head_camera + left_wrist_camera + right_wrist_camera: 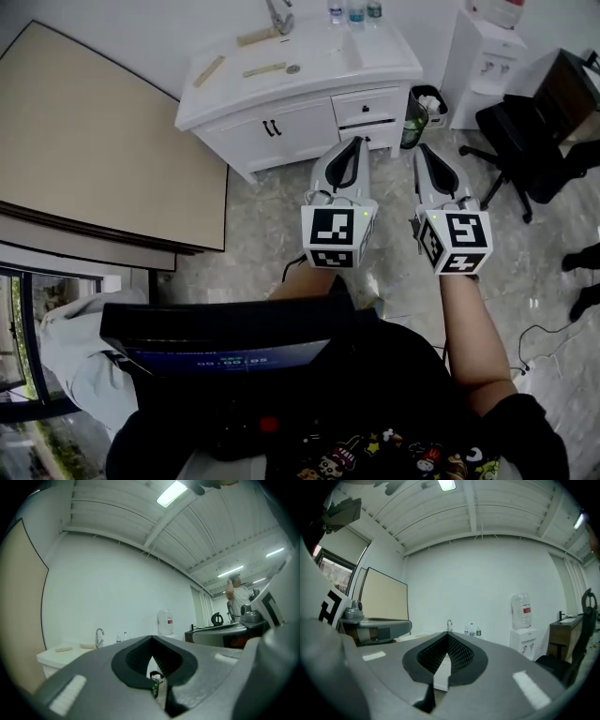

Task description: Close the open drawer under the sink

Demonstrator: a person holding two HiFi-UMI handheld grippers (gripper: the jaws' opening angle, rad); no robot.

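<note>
Nearest to the camera is a black device with a dark screen (216, 342), worn on the person's chest, and both arms reach forward over it. Much farther away, across the marble floor (262, 234), stands the white vanity cabinet (281, 131) with its sink surface (309, 61) and the faucet (279, 17). The left tool (354, 142) and the right tool (424, 150) are held in the air, well apart from the cabinet, and both point toward its right side. Each tool is closed, with the two jaws meeting at the tips and nothing between them; the left gripper view (151, 641) and the right gripper view (448, 637) show this clearly. The task's drawer (367, 106) is just under the surface, to the right of the two doors, with a second drawer (373, 138) below it and a waste bin (417, 112) just beside. From this distance I cannot tell if the drawer front stands forward or lies flush with the doors. So in my judgement the scene fits two stages: an approach to a drawer that is a little open, or a standing back from one that is already shut. If the front does stand out, the next move calls for coming near, setting a closed tool tip flat on the front beside the small handle (366, 110), and pushing straight in.
</note>
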